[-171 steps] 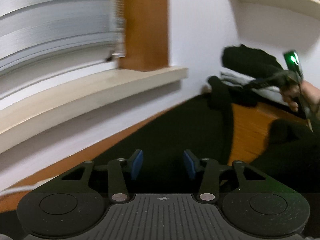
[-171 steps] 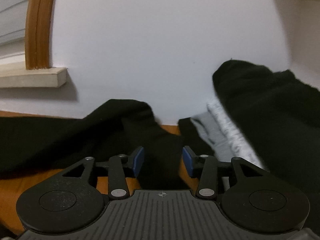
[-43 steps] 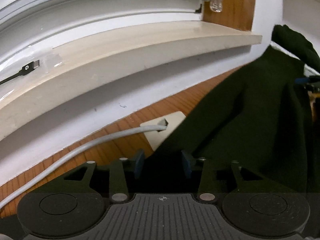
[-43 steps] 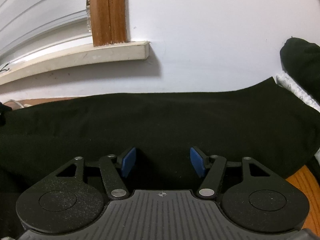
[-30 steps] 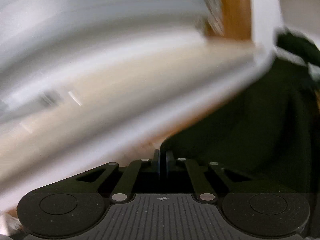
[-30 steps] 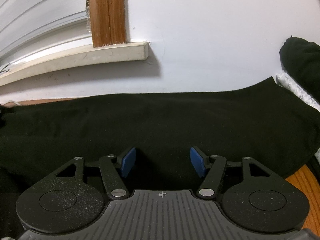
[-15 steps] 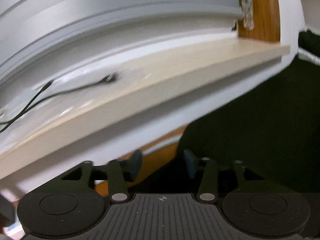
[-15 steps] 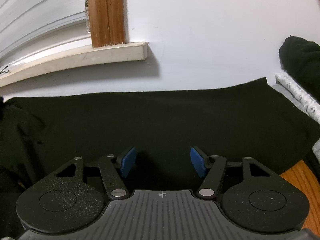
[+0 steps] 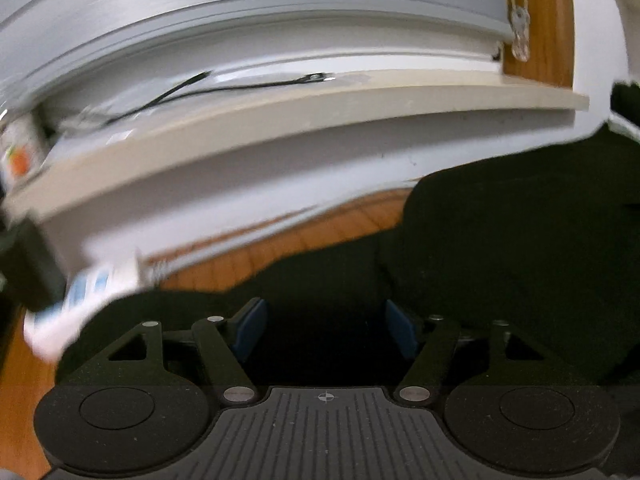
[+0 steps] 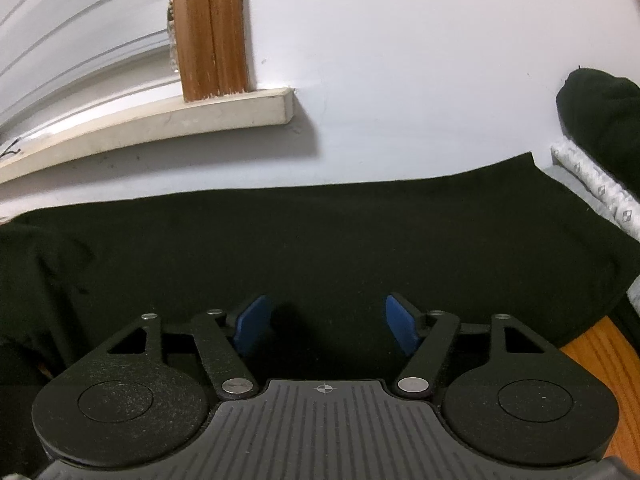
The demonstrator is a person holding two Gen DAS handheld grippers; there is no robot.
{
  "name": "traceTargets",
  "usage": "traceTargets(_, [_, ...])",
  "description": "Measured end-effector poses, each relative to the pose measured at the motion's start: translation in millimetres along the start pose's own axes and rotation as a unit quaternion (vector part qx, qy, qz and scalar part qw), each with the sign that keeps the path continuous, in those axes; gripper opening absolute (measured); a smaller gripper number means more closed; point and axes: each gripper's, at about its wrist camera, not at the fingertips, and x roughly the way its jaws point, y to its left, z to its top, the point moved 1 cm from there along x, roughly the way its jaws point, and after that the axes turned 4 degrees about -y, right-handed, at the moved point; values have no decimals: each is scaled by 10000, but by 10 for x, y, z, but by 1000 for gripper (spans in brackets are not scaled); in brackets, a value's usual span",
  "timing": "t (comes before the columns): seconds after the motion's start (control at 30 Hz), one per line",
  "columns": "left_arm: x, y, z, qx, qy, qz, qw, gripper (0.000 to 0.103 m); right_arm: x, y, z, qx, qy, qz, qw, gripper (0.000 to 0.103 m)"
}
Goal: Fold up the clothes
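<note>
A black garment lies spread flat on the wooden table, its far edge along the white wall. My right gripper hovers over its near part, jaws opening, with only flat cloth under the blue pads and nothing pinched. In the left wrist view the same black garment fills the right side, with a folded-over bulge. My left gripper sits at its left end, jaws opening, blue pads apart over dark cloth and gripping nothing.
A cream window sill with a black cable runs above the wooden table. White packaging lies at the left. At the right sit a pile of black clothes and a grey-white folded cloth.
My left gripper went from shut on the garment's edge to open, let the cloth go and slid left along the table. The garment's left end now lies folded over. The right gripper opened slightly.
</note>
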Motion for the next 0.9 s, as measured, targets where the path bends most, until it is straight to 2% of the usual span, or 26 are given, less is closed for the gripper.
traceTargets(0.17, [-236, -45, -113, 95, 67, 96, 9999, 70, 6, -18, 0, 55, 9, 21, 10000, 67])
traceTargets(0.33, [-343, -45, -66, 166, -18, 155, 9997, 70, -35, 31, -1, -93, -104, -69, 9999, 67])
traceTargets(0.43, [-380, 2, -32, 138, -82, 165, 9997, 68, -50, 400, 115, -641, -159, 142, 9977, 66])
traceTargets(0.57, [-283, -18, 56, 191, -178, 28, 9997, 64, -31, 987, 298, -1398, -192, 542, 9885, 66])
traceTargets(0.6, [-234, -42, 86, 215, -170, -29, 9996, 60, 18, 1179, 350, -1528, -196, 703, 9856, 66])
traceTargets(0.67, [-172, -101, 114, 319, -127, -107, 9994, 45, 137, 1619, 441, -1747, -199, 1293, 9759, 66])
traceTargets(0.7, [-151, -132, 122, 387, -110, -140, 9991, 20, 194, 1830, 475, -1843, -205, 1475, 9715, 66])
traceTargets(0.73, [-130, -164, 129, 455, -92, -173, 9988, 1, 254, 2046, 508, -1937, -221, 1652, 9668, 67])
traceTargets(0.8, [-184, -223, 118, 590, -134, -171, 9980, 1, 376, 2419, 564, -2059, -224, 1955, 9586, 67])
traceTargets(0.9, [-465, -315, 80, 683, -367, -196, 9968, 0, 504, 2909, 641, -2032, -271, 2406, 9487, 66])
